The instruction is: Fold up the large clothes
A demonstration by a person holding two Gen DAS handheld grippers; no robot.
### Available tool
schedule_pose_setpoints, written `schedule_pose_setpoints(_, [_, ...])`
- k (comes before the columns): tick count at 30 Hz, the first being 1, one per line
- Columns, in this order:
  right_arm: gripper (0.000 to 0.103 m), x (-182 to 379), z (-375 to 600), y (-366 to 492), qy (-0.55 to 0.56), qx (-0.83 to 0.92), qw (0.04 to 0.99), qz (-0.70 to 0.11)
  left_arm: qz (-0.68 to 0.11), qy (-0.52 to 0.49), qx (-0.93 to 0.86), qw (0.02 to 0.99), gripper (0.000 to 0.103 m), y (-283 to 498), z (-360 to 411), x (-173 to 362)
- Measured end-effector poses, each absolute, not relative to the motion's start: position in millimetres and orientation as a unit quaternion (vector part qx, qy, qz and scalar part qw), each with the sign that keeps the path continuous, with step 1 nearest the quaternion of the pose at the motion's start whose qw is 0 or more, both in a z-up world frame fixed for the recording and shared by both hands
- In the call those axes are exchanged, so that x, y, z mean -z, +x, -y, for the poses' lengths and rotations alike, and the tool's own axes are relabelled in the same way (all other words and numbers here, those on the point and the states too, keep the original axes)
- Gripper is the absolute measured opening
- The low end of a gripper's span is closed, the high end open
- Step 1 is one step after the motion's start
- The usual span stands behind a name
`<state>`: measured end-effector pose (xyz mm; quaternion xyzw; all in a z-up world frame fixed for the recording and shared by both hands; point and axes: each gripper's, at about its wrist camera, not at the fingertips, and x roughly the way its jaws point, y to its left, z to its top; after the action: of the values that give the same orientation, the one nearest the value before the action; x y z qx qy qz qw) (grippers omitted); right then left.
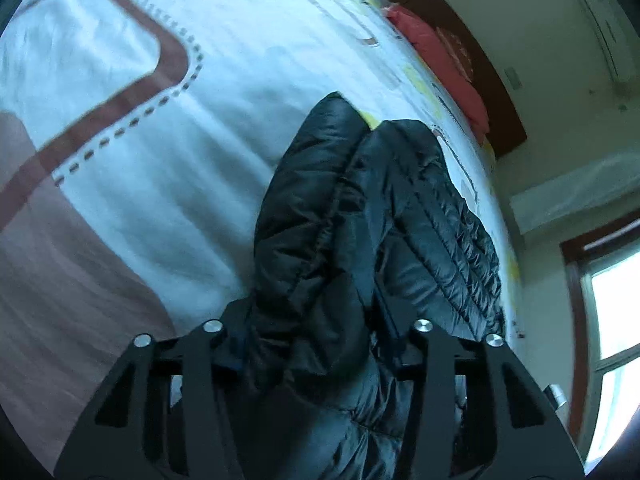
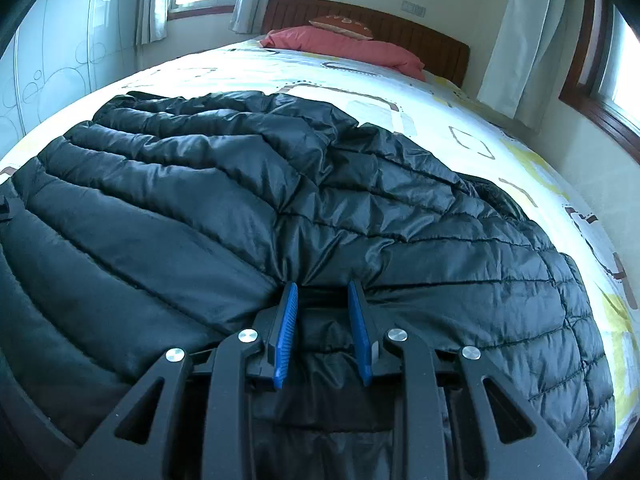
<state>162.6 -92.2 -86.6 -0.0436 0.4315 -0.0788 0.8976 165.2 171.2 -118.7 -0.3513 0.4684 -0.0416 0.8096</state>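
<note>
Black, slick quilted nylon fills the near ground of both views: a puffy down jacket [image 2: 320, 208] spread across the bed [image 2: 500, 128]. Nearest in the right wrist view, the right gripper [image 2: 322, 330] has its blue ribbed pads [image 2: 286, 336] clenched on a pinch of the jacket's near edge, the cloth puckering into radiating creases at the tips. In the left wrist view, the left gripper [image 1: 316, 344] has a bunched, rounded part of the jacket [image 1: 340, 220], perhaps a sleeve, bulging up between its jaws and hiding the pads, so I cannot tell whether they press on it. The shell looks slippery and springy, so I judge a thin pinch may slide free once lifted, and trapped air may push a fold back open. Uneven pulls would likely skew the stitched channels. Farther off lie the patterned white sheet [image 1: 120, 120], a pink pillow [image 2: 344, 46] and the brown ribbed headboard [image 2: 420, 36].
</note>
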Motion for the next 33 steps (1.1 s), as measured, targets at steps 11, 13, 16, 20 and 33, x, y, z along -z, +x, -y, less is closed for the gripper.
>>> schedule_pose_setpoints(11, [0.027,85.1,85.7,164.0,-0.055,0.088,0.897,-0.43,-0.432,-0.31,0.059,0.845,0.026,155.7,-157.8,98.2])
schedule_pose_setpoints(13, [0.027,84.4,85.2,164.6,-0.055,0.089,0.897,-0.43,-0.414,-0.299,0.07,0.857,0.024,150.5,-152.7,81.9])
schedule_pose_setpoints(16, [0.027,83.8,85.6,166.3,-0.056,0.091,0.896,-0.43,-0.389,-0.283,0.086,0.872,0.023,144.3,-143.8,59.7])
schedule_pose_setpoints(20, [0.028,83.5,86.0,166.7,-0.055,0.093,0.896,-0.43,-0.37,-0.255,0.096,0.888,0.023,136.7,-128.6,41.8])
schedule_pose_setpoints(33, [0.041,49.2,138.9,137.9,-0.007,0.129,0.901,-0.415,-0.353,-0.207,0.13,0.903,0.023,131.1,-90.7,11.6])
